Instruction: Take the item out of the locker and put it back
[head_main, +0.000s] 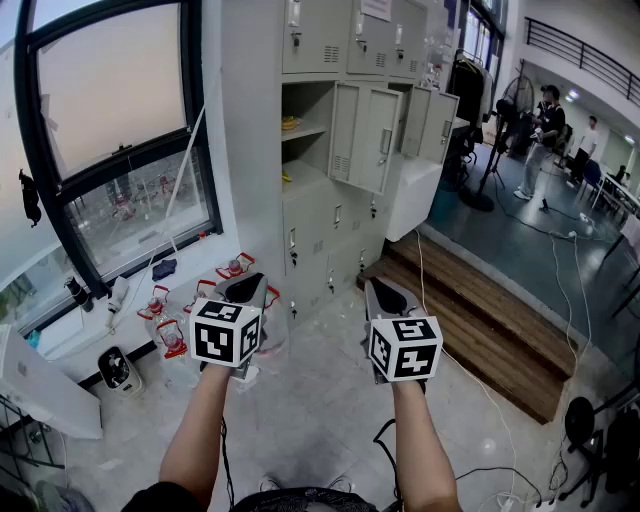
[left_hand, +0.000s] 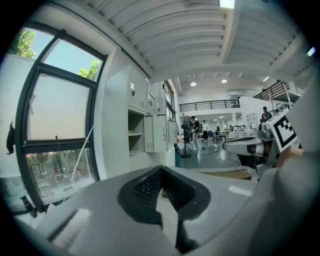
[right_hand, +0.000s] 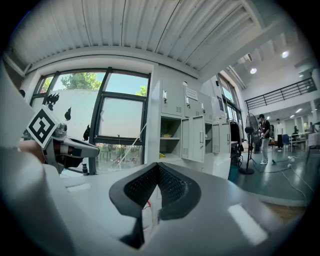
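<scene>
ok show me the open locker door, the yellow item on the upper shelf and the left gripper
open locker door (head_main: 372, 125): head view, middle of the door panel.
yellow item (head_main: 290, 123): head view, its visible front edge.
left gripper (head_main: 248, 287): head view, at the tips of its fingers.

The head view looks steeply down and forward at the locker bank (head_main: 305, 215), well ahead. Each gripper view sits low behind its own jaws, facing that bank and the window (head_main: 110, 130). One's edge shows the right claw (left_hand: 235, 146), the other's the left claw (right_hand: 87, 149).
</scene>
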